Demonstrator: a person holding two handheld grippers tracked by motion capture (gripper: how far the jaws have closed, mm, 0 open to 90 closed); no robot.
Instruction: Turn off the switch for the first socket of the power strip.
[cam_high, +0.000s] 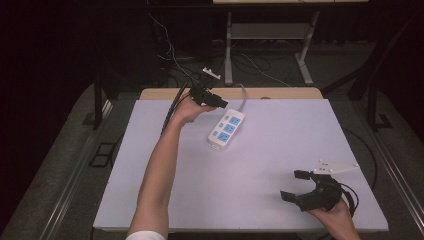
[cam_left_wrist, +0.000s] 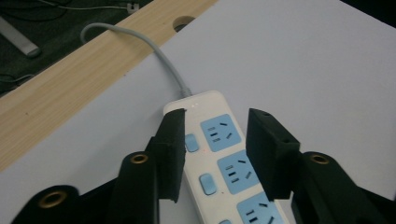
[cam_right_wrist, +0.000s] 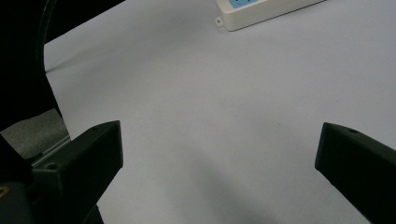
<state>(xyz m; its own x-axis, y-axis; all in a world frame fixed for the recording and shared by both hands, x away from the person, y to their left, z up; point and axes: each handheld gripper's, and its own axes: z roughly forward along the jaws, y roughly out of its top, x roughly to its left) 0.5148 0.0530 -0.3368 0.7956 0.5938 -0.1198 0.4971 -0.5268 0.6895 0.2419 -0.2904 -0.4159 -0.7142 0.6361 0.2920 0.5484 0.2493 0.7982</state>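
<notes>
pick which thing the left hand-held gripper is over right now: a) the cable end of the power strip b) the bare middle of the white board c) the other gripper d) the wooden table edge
a: the left hand-held gripper is open, its jaws framing the cable end of the white power strip, where the grey cable enters, as the left gripper view shows.

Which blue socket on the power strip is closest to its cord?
The end socket on the power strip, right beside the grey cord; the other sockets sit farther along.
</notes>
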